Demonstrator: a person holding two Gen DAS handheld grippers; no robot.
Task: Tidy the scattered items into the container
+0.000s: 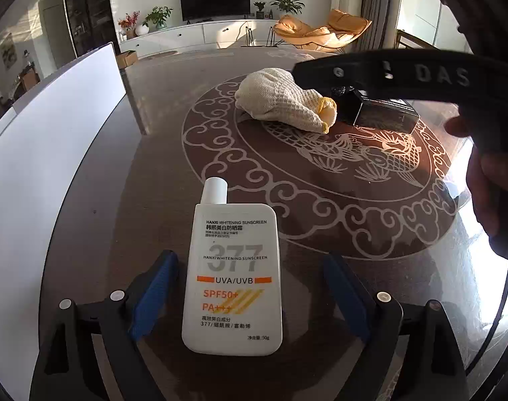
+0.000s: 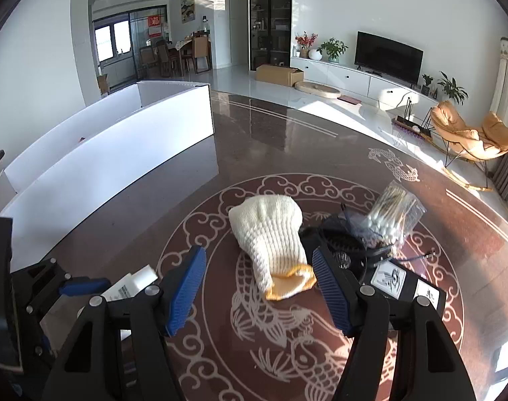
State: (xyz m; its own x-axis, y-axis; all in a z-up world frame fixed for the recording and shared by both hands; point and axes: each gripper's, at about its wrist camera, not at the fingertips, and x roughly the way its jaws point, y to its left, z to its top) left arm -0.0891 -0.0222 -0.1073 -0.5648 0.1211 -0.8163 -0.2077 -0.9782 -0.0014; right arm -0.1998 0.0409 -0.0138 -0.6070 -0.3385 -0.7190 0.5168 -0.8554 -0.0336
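One sunscreen bottle lies flat on the patterned table between the spread pads of the left gripper, which is released around it. The white container stands to the left. The right gripper hangs open and empty over one knitted glove. Beside the glove lie one black box and one bag of cotton swabs.

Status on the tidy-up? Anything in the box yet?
Box contents are hidden. In hand: nothing; the sunscreen bottle lies on the table between the open left gripper. The open right gripper faces the glove. Left: bottle, glove, swab bag, black box.
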